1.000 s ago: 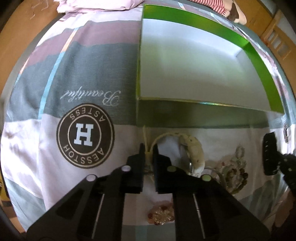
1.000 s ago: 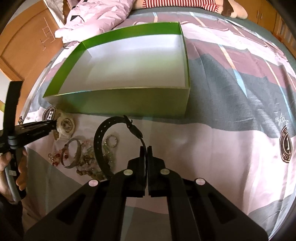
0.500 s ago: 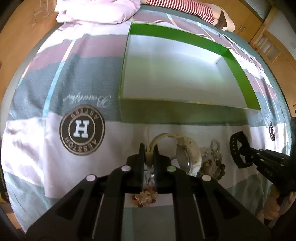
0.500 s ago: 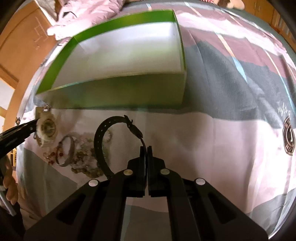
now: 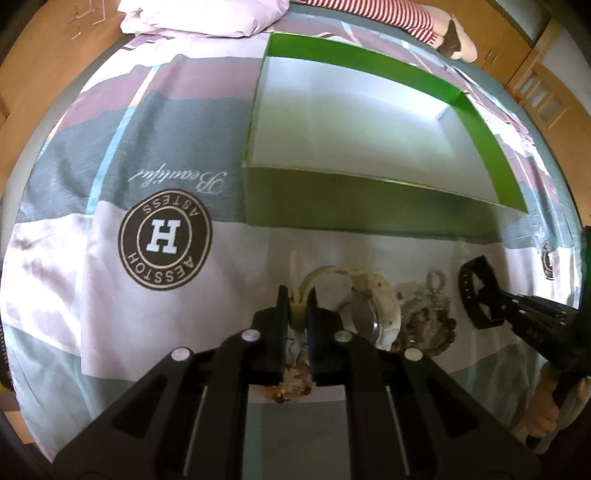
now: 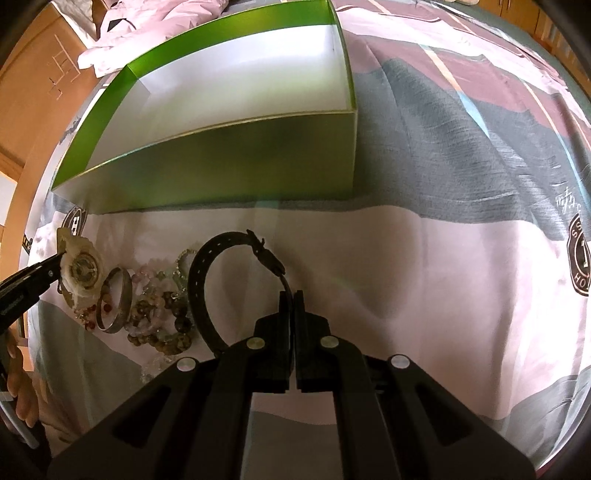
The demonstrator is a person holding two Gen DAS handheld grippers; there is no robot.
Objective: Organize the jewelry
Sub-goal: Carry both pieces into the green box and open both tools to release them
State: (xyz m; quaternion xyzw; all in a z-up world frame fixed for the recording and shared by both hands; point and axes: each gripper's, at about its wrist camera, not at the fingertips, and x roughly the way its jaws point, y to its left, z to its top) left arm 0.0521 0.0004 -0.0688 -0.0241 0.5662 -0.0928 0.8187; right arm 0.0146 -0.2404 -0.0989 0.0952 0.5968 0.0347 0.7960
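Observation:
A green box (image 5: 369, 210) with a white inside stands open on the bed, also in the right wrist view (image 6: 236, 162). My left gripper (image 5: 296, 306) is shut on the strap of a cream watch (image 5: 373, 310), held above the bedspread; the watch also shows in the right wrist view (image 6: 82, 271). My right gripper (image 6: 291, 301) is shut on the strap of a black watch (image 6: 207, 273), which curls up to the left; it also shows in the left wrist view (image 5: 476, 291). A heap of bead bracelets (image 6: 159, 310) and a metal bangle (image 6: 118, 301) lies below.
The patterned bedspread (image 5: 110, 177) covers the bed, with a round H logo (image 5: 165, 240). A pink pillow (image 5: 199, 18) and a striped-legged doll (image 5: 406, 18) lie behind the box. Wooden cupboards (image 6: 40, 92) stand at the sides.
Both grippers have risen with their watches. The cream watch has come up off the heap; the box looks farther in the left view and nearer in the right view.

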